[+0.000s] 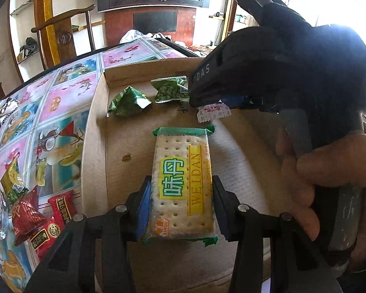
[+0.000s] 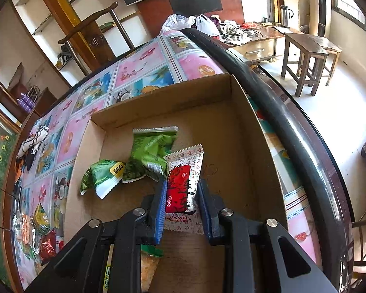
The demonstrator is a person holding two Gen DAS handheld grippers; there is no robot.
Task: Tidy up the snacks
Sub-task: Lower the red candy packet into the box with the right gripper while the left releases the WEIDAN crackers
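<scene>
The left gripper point(image 1: 181, 193) pinches a cracker pack point(image 1: 183, 183) over the cardboard box point(image 2: 244, 122). The right gripper point(image 2: 181, 202) pinches a red-and-white packet point(image 2: 181, 188) above the box floor, beside two green packets point(image 2: 148, 151) lying inside.

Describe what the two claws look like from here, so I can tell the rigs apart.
Both claws are black plastic linkages with silver pivot bolts and blue pads. The right claw has a bulky black housing with white "DAS" lettering, a green indicator light and a grey handle. The left claw shows only its fingers. No cables or sleeves visible.
</scene>
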